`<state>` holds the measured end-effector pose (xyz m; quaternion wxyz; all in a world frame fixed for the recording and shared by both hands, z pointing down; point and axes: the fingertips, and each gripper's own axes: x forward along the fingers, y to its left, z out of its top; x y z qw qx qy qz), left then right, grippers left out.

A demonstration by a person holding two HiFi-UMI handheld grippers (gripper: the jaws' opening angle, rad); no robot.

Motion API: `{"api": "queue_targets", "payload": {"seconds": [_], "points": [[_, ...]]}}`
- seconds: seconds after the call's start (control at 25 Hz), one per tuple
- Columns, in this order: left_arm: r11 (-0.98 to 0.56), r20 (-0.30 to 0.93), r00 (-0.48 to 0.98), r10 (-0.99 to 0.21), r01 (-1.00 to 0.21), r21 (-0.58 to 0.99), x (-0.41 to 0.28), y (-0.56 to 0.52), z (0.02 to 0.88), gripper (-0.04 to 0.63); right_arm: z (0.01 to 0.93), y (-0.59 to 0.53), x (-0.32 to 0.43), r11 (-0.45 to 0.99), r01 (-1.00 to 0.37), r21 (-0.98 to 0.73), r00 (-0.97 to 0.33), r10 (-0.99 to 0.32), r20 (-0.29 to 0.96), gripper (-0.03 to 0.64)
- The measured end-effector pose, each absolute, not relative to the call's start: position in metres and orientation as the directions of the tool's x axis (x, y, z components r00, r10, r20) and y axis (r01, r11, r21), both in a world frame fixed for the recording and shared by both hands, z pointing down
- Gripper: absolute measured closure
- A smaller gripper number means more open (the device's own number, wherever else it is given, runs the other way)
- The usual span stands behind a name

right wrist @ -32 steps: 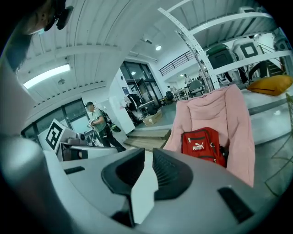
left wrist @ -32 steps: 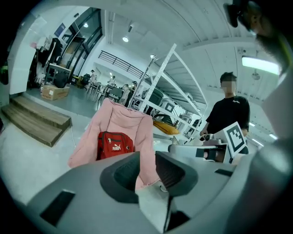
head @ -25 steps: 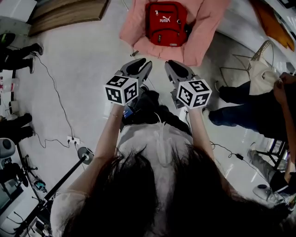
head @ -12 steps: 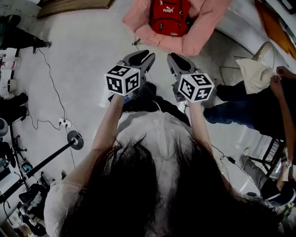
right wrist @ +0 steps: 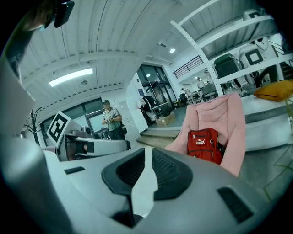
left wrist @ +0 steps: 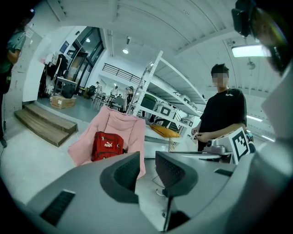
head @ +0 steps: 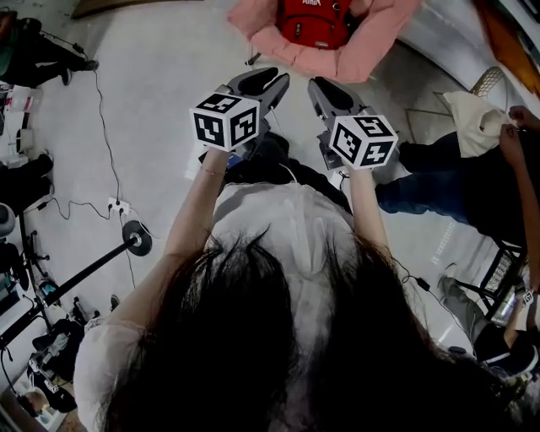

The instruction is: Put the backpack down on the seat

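Observation:
A red backpack [head: 314,21] rests upright on a pink folding chair [head: 363,52] at the top edge of the head view. Both grippers are held side by side over the floor, well short of the chair. My left gripper [head: 268,81] is open, with a plain gap between its jaws and nothing in it. My right gripper [head: 326,86] is shut and holds nothing. In the left gripper view the backpack [left wrist: 107,146] sits on the chair [left wrist: 120,125] beyond the gripper [left wrist: 147,165]. In the right gripper view the backpack [right wrist: 204,144] shows past the gripper [right wrist: 148,165].
A person in dark clothes [head: 439,181] stands at the right with a beige bag [head: 472,118]. A stand with a round base [head: 135,240] and cables lie on the floor at the left. Wooden steps [left wrist: 43,125] and white shelving [left wrist: 155,87] stand behind the chair.
The chair and backpack have slid toward the top edge of the head view, so the grippers are farther from them. Neither pair of jaws has changed.

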<state>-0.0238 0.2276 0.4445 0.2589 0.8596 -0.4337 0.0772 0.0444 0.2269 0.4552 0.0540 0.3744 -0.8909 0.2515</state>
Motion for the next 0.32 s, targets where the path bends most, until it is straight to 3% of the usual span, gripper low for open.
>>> {"api": "queue_targets", "payload": {"seconds": [0.32], "points": [[-0.505, 0.363, 0.603, -0.71, -0.796, 0.334, -0.037, 0.216, 0.434, 0.48, 0.441, 0.226, 0.046, 0.593, -0.698, -0.401, -0.708, -0.656, 0.263, 0.554]]}}
